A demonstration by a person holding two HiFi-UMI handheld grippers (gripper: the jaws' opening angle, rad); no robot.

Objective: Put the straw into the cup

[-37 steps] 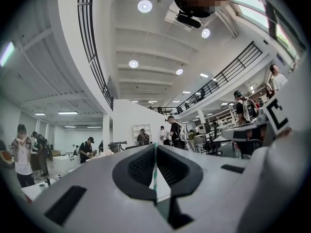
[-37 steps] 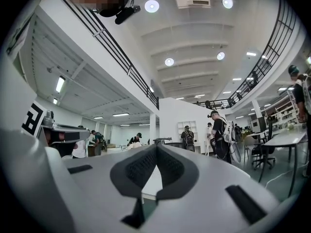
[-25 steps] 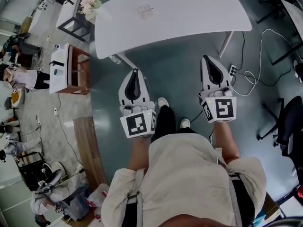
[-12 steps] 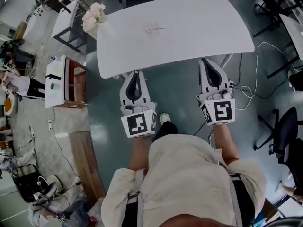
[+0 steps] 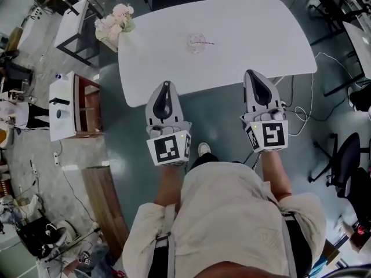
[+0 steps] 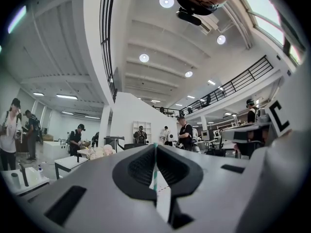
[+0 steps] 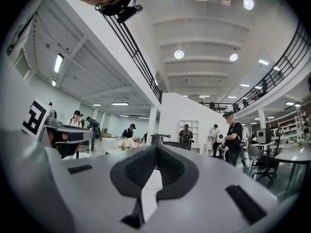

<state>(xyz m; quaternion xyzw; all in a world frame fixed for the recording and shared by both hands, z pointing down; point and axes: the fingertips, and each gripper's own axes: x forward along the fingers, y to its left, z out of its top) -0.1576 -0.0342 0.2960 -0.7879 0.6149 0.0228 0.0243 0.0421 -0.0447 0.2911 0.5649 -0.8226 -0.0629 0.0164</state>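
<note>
1. It was a big open hall with a grey-green floor. A white table (image 5: 249, 33) stood in front of the person, and flowers (image 5: 113, 23) stood just beside its far left corner.
2. The cup (image 5: 196, 44) was on the table, near the far side and well away from every edge. The straw (image 5: 205, 41) lay at the cup and pointed to the right. It was too small to tell if it rested on the rim or beside it. It did not stand inside the cup.
3. The left gripper (image 5: 166, 88) had its fingers together and held nothing. The right gripper (image 5: 255, 80) was the same, fingers closed and empty.
4. Both were held level at the near edge of the table, I think as a ready position before reaching, and well apart from the cup.
5. The table between the grippers and the cup was bare, so a straight reach looked free. Cables (image 5: 301, 106) lay on the floor at the right and a chair (image 5: 348, 155) stood near them, but neither blocked the arms.
</note>
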